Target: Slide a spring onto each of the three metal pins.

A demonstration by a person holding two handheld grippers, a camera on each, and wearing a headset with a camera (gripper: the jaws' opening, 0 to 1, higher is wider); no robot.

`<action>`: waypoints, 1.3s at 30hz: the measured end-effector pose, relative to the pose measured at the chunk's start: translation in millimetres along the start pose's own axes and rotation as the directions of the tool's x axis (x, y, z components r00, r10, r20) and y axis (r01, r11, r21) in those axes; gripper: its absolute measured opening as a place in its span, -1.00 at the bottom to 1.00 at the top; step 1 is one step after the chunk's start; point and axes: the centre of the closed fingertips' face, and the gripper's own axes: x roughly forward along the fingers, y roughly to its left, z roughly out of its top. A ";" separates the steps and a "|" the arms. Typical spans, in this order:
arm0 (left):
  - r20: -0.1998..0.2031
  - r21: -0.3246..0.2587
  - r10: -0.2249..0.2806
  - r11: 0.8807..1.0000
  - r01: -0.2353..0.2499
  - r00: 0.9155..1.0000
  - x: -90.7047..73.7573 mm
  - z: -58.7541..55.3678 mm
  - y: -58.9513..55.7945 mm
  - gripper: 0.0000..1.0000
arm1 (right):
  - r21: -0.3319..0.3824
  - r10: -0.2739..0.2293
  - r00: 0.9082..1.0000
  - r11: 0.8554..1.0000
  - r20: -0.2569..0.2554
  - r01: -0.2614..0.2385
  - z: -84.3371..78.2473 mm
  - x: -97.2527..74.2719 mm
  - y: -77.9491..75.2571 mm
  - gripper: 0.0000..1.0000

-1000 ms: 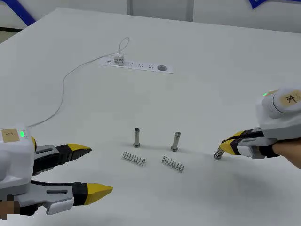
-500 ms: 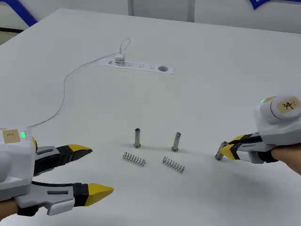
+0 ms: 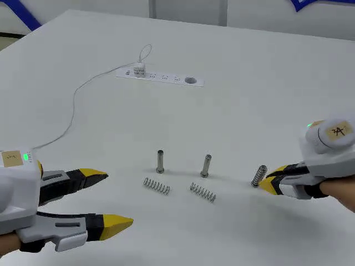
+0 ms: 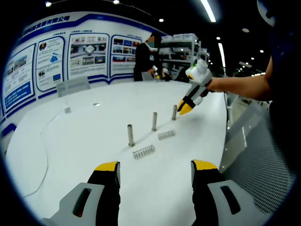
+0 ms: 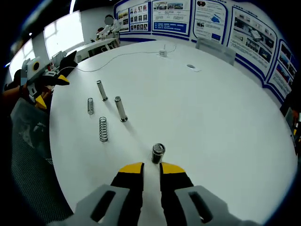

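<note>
Two bare metal pins [image 3: 160, 161] [image 3: 206, 165] stand upright mid-table. Two loose springs [image 3: 156, 185] [image 3: 202, 192] lie just in front of them. To the right stands a third pin wearing a spring [image 3: 259, 175] [image 5: 158, 153]. My right gripper [image 3: 268, 182] [image 5: 151, 168] sits just behind that pin, its jaws a narrow gap apart with nothing between them. At the lower left my left gripper [image 3: 117, 199] [image 4: 155, 167] is wide open and holds nothing, well short of the nearest loose spring [image 4: 144, 151].
A white power strip [image 3: 161, 76] with a small plug [image 3: 140, 70] lies at the back, its cable [image 3: 75, 105] trailing left toward the table edge. A person [image 4: 146, 59] stands at a far bench in the left gripper view.
My right gripper has let go of the spring and drawn back slightly to the right. The spring stays on the right pin. The left gripper has not moved.
</note>
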 end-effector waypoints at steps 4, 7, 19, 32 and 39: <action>0.002 0.000 -0.001 1.000 0.001 1.000 0.2 0.0 0.2 0.25 | -0.007 0.011 1.000 1.000 -0.005 -0.011 -2.4 -0.8 10.8 -0.72; 0.003 0.001 -0.004 1.000 0.004 1.000 0.6 0.0 -0.2 0.25 | -0.009 0.022 1.000 1.000 -0.008 -0.022 -3.0 -0.6 18.5 -0.72; 0.008 0.005 -0.009 1.000 0.009 1.000 1.0 1.8 0.0 0.24 | -0.059 0.085 0.996 0.994 -0.028 -0.087 -1.1 10.8 45.6 -0.72; 0.007 0.003 -0.005 1.000 0.005 1.000 0.9 1.8 0.9 0.24 | -0.126 0.146 0.989 0.981 -0.023 -0.148 17.9 28.9 69.7 -0.71; 0.007 0.003 -0.003 1.000 0.003 1.000 0.7 2.2 0.9 0.24 | -0.158 0.172 0.985 0.972 -0.023 -0.174 26.4 39.7 80.7 -0.69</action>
